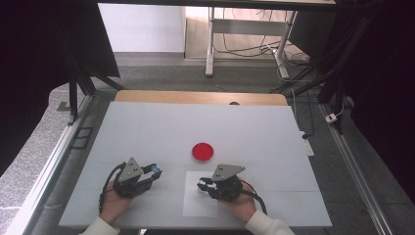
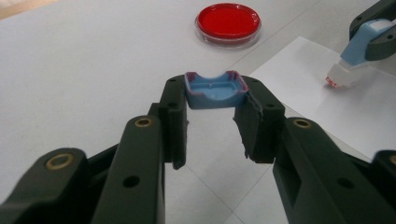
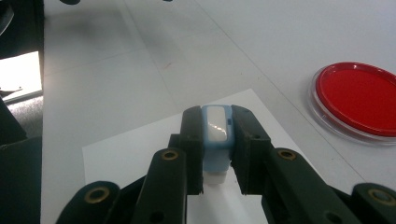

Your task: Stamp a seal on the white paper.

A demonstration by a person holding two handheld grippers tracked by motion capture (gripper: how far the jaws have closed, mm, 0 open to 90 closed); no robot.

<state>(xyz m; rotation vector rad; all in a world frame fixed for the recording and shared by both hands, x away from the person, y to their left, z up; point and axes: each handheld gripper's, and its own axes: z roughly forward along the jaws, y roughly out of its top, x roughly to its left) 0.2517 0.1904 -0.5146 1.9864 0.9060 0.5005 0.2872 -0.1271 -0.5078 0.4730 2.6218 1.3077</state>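
Observation:
My left gripper (image 2: 215, 91) is shut on a small blue cap (image 2: 212, 97) with reddish edges, held by its sides above the white table; in the high view it (image 1: 154, 171) sits at the left front. My right gripper (image 3: 217, 114) is shut on a blue stamp-like block (image 3: 215, 128) with a white lower end. The block (image 2: 356, 56) tilts down over a white paper sheet (image 1: 200, 204), its reddish tip at or just above the sheet. A round red dish (image 1: 202, 152) lies beyond both grippers, apart from them.
The white table top (image 1: 147, 127) stretches wide behind the dish, with a wooden strip (image 1: 195, 97) along its far edge. Black frame posts stand at the left and right sides. The paper sheet (image 3: 135, 149) lies near the front edge.

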